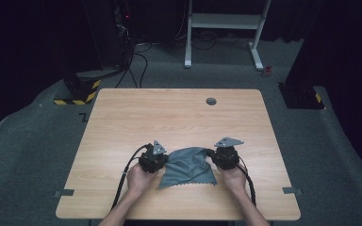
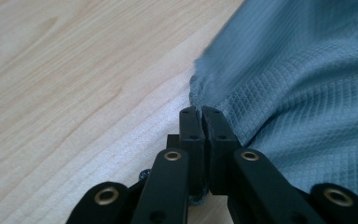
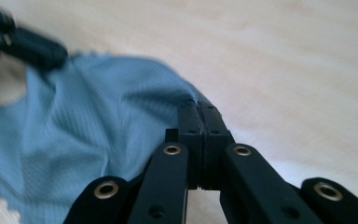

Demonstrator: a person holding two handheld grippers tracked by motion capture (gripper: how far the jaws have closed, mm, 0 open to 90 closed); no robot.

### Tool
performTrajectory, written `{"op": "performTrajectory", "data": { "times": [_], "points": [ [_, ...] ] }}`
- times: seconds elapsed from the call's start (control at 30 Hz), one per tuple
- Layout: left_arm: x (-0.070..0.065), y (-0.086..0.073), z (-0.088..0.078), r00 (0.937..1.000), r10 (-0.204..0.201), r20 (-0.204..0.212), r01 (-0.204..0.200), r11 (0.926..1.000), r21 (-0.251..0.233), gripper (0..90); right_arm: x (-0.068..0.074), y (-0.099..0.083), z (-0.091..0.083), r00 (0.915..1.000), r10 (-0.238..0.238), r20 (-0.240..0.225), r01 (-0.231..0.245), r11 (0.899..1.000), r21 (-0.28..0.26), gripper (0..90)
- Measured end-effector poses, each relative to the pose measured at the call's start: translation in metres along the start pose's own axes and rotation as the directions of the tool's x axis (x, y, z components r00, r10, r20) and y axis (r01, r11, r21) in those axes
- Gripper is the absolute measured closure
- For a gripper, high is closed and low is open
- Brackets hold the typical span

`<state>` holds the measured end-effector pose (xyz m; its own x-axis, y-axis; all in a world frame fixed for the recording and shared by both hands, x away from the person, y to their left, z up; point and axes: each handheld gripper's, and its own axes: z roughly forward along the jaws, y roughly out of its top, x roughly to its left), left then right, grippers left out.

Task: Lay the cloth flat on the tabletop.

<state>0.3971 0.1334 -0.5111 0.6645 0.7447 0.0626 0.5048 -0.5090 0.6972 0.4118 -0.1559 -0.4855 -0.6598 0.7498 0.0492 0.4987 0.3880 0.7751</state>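
On the wooden table — dark room — lies a grey cloth, perhaps bunched.

The high view is dim around the edges: light from above falls on the pale wooden table, while the floor and background sink into near black. The left gripper view is bright and fairly sharp. The right gripper view is washed out, and the crumpled grey-blue cloth there is blurred.
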Motion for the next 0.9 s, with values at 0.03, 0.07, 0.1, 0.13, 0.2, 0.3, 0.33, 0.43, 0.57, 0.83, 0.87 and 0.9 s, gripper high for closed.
{"op": "performTrajectory", "data": {
  "times": [0.03,0.07,0.1,0.13,0.2,0.3,0.33,0.43,0.57,0.83,0.87,0.9],
  "points": [
    [0.002,0.001,-0.002,1.0,-0.003,0.001,0.003,0.9998,-0.02,87.7,-0.001,0.003,-0.003,0.9999,-0.008,0.007,0.008,1.0,-0.01,89.5],
    [0.005,0.002,-0.006,0.9999,-0.016,-0.001,0.016,0.9988,-0.047,87.7,0.0,0.008,-0.007,0.9998,-0.015,0.016,0.016,1.0,-0.019,89.5],
    [0.007,0.004,-0.008,0.9996,-0.026,-0.004,0.026,0.9977,-0.063,87.7,0.001,0.013,-0.011,0.999,-0.035,0.028,0.036,0.999,-0.026,89.5],
    [0.007,0.004,-0.008,0.9996,-0.026,-0.004,0.026,0.9977,-0.063,87.6,0.002,0.016,-0.013,0.9984,-0.044,0.035,0.045,0.999,-0.03,89.5],
    [0.015,0.011,-0.015,0.998,-0.052,-0.035,0.048,0.9928,-0.11,87.5,0.005,0.024,-0.015,0.9972,-0.057,0.049,0.059,0.997,-0.044,89.3],
    [0.019,0.015,-0.013,0.9961,-0.06,-0.064,0.053,0.9925,-0.111,86.5,0.009,0.03,-0.014,0.9968,-0.061,0.053,0.063,0.997,-0.052,89.1],
    [0.023,0.015,-0.008,0.9944,-0.064,-0.084,0.057,0.9948,-0.085,85.0,0.016,0.033,-0.005,0.9954,-0.087,0.042,0.088,0.996,-0.032,88.9],
    [0.023,0.01,-0.004,0.9903,-0.112,-0.083,0.105,0.9911,-0.082,71.3,0.029,0.031,0.012,0.9884,-0.151,0.019,0.15,0.988,0.026,88.5],
    [0.009,-0.004,-0.004,0.992,-0.105,-0.07,0.099,0.9912,-0.088,55.2,0.031,0.026,0.025,0.9919,-0.126,-0.011,0.127,0.991,0.035,88.6],
    [0.006,-0.013,0.002,0.9946,-0.084,-0.061,0.081,0.9952,-0.055,48.2,0.006,0.045,0.027,0.9962,-0.074,0.045,0.072,0.996,0.049,88.7],
    [0.007,-0.014,0.003,0.9945,-0.073,-0.075,0.069,0.9956,-0.063,46.5,0.001,0.05,0.031,0.9968,-0.059,0.054,0.055,0.996,0.064,88.7],
    [0.008,-0.014,0.003,0.994,-0.079,-0.076,0.074,0.9948,-0.071,45.3,-0.003,0.053,0.036,0.9964,-0.054,0.066,0.049,0.996,0.078,88.8]
  ]
}}
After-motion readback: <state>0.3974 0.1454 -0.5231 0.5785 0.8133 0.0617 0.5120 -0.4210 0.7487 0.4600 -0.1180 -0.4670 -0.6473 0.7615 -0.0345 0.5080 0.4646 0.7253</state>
